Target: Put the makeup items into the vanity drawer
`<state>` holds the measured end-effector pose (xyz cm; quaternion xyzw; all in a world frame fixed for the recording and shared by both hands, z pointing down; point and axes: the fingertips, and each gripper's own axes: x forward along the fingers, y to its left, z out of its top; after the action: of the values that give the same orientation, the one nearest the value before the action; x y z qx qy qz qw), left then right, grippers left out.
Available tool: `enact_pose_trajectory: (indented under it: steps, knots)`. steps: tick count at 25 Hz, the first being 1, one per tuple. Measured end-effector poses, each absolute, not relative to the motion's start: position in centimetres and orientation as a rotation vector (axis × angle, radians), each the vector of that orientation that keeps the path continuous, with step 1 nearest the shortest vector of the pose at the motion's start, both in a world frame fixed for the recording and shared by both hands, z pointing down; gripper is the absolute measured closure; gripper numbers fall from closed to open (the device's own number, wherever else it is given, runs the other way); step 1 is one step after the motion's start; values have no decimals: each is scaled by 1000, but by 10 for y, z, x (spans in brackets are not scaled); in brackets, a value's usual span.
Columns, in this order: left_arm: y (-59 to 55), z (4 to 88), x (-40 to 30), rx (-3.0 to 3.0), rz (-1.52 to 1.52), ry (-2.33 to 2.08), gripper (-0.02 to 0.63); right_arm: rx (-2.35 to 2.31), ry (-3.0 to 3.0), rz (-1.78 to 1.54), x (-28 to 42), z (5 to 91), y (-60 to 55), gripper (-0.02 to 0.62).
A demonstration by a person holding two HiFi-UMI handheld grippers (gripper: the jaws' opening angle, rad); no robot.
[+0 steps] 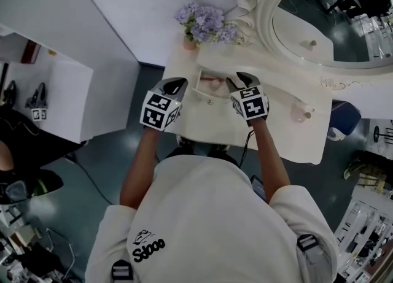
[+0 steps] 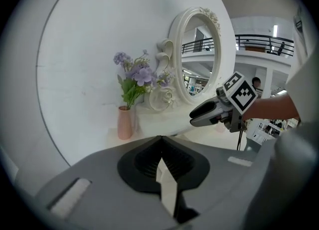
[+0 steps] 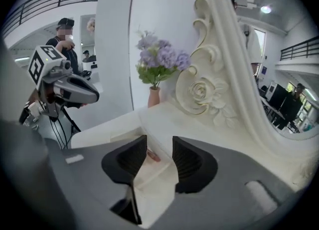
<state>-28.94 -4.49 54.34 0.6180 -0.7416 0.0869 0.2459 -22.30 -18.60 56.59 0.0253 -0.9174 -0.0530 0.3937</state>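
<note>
A cream short-sleeved top is worn, printed on the back with a small black logo, and black strap buckles are seen low at either side. The left gripper and right gripper are each built of a grey shell with ribbed black jaws and topped by a cube of black-and-white square markers. A thin black cable is seen at the right gripper.

left tool: jaws together, empty | right tool: jaws apart, empty | both forearms extended forward
</note>
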Motion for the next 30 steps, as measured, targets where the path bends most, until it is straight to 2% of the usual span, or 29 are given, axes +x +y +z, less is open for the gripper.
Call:
enact_pose_trajectory:
  steps: [3,8,9,21,30]
  knots:
    - [-67,523,-292,1751,272,-2037,589,157,-2402,-134,-210,531,-207,462]
    - [-110,476,-287,1867,330,-2089,589,340,-2527,-164,-181,468,-250,586]
    - [-119,466,-286,1891,344,-2105,589,370,-2554,-164,-176,456,-258,592]
    - [-207,354,-253,2083,478,-2301,589,487,-2779,-336,-117,330,-320,594]
    - [-246,298,-221,2147,453,-2393,588,501,-2857,-461,-92,279,-353,594]
